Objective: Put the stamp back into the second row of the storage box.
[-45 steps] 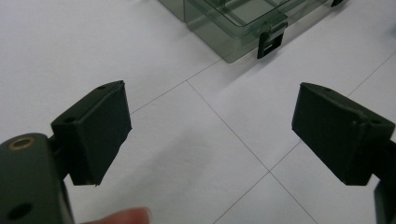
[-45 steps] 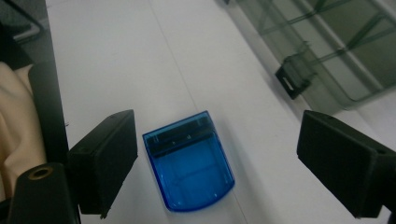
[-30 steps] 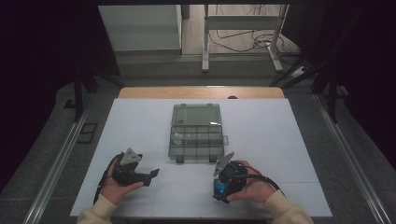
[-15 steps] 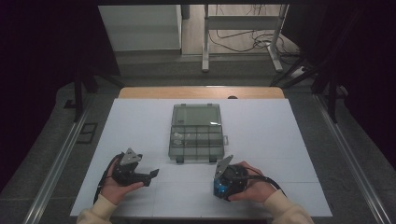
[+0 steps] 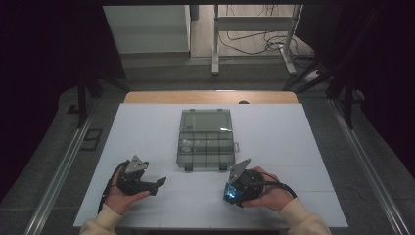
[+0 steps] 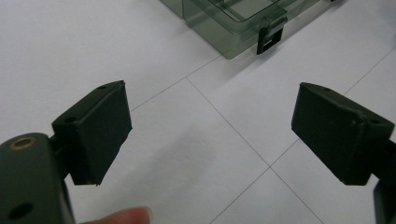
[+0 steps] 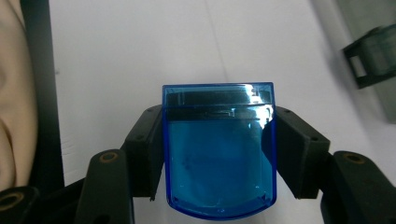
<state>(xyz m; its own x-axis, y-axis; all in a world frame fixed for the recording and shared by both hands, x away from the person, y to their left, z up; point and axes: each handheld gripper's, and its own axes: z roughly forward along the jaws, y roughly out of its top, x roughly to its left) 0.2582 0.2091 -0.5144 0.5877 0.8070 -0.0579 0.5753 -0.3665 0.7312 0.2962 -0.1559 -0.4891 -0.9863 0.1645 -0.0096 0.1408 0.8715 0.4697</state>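
Low in the high view, the right tongs (image 7: 219, 154) have just been closing and now clamp a small translucent blue plastic case (image 7: 218, 154) by its sides, lifting it squarely. The left tongs (image 6: 210, 135) gape empty, ready above the white bench (image 6: 196, 154), near the smoky clear plastic compartment box (image 5: 205, 138).

Open grey compartment box (image 5: 205, 138) mid-table (image 5: 293, 137), right tool (image 5: 234, 192) around blue case (image 5: 230, 192).

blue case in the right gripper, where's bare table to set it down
The blue case has bare table right of the grey organizer box, left of that box, and along the near edge between the left gripper and right gripper. The middle is crowded.
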